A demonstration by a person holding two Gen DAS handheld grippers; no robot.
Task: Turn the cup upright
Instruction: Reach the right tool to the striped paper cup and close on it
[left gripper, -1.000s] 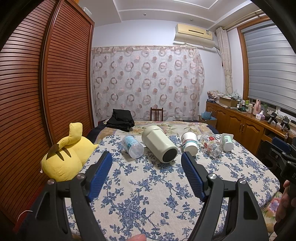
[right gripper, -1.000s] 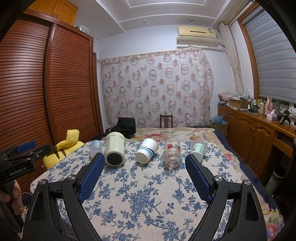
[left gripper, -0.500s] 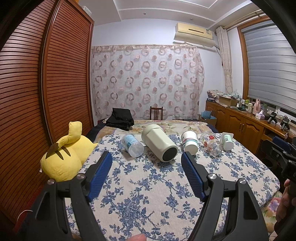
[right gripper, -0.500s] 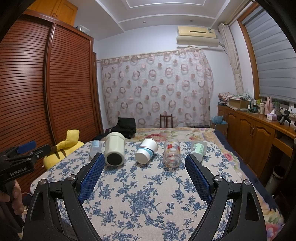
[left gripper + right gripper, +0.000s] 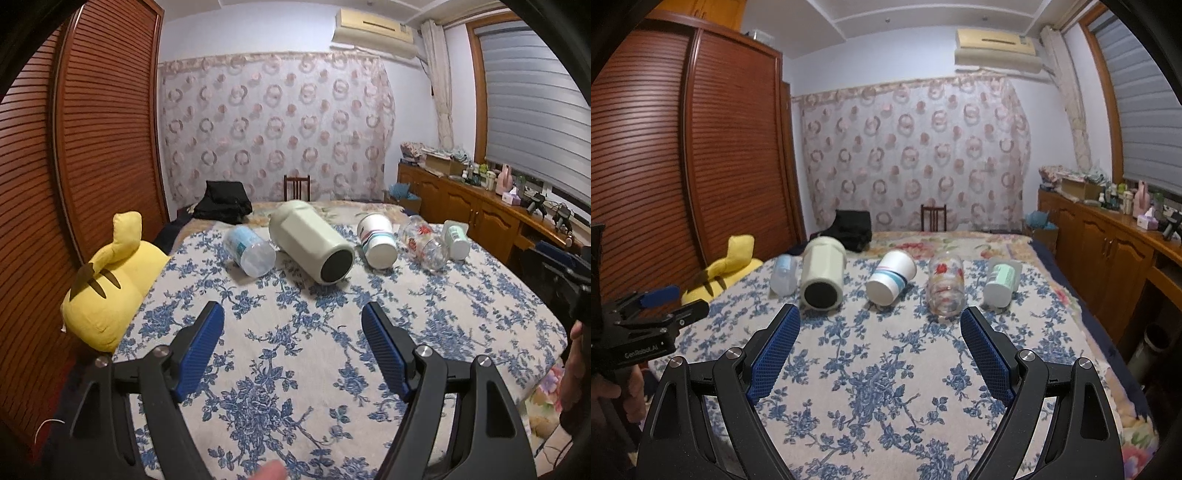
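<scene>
Several cups lie on their sides in a row on the blue-flowered bedspread: a clear plastic cup, a large pale green tumbler, a white paper cup with stripes, a flowered glass and a small pale green cup. They also show in the right wrist view: tumbler, paper cup, glass, small cup. My left gripper is open and empty, short of the tumbler. My right gripper is open and empty, short of the paper cup.
A yellow plush toy lies at the bed's left edge. A black bag sits at the far end. A wooden wardrobe stands left; a wooden sideboard with clutter runs along the right.
Both grippers have moved forward and tipped down toward the row of cups, which now look larger and nearer. The cups have not moved.
</scene>
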